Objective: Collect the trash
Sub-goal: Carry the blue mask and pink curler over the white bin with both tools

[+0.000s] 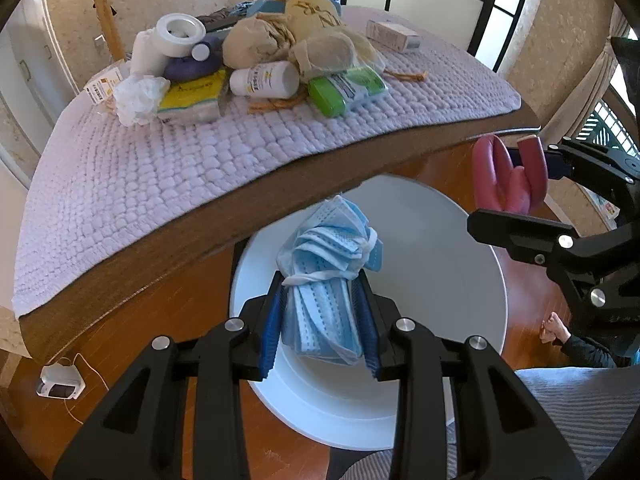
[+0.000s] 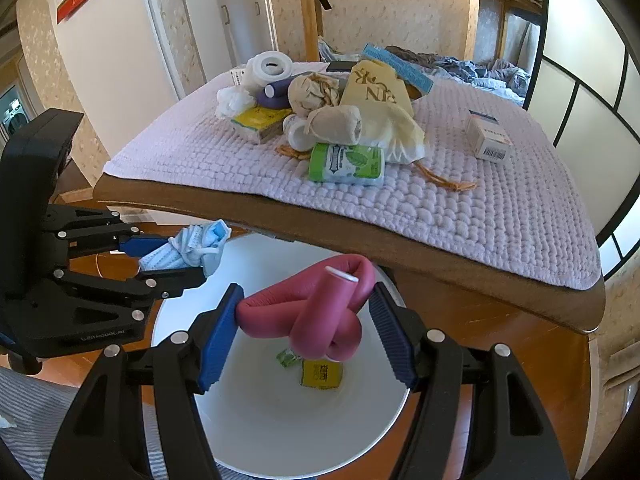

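My left gripper (image 1: 320, 312) is shut on a wad of blue face masks (image 1: 328, 264) and holds it over the white bin (image 1: 460, 280). It also shows in the right wrist view (image 2: 176, 264) with the masks (image 2: 192, 246). My right gripper (image 2: 306, 320) holds a knotted pink foam roller (image 2: 316, 308) between its blue pads over the white bin (image 2: 260, 420). The roller also shows in the left wrist view (image 1: 508, 176). A yellow packet (image 2: 322, 374) and a green wrapper (image 2: 289, 357) lie in the bin's bottom.
A table with a lilac quilted cloth (image 1: 180, 168) stands behind the bin. A heap lies on it: tape roll (image 1: 180, 34), white bottle (image 1: 264, 80), green wipes pack (image 1: 344, 90), yellow tissue pack (image 1: 192, 98), beige bags (image 1: 304, 40), small box (image 1: 394, 36). Wooden floor below.
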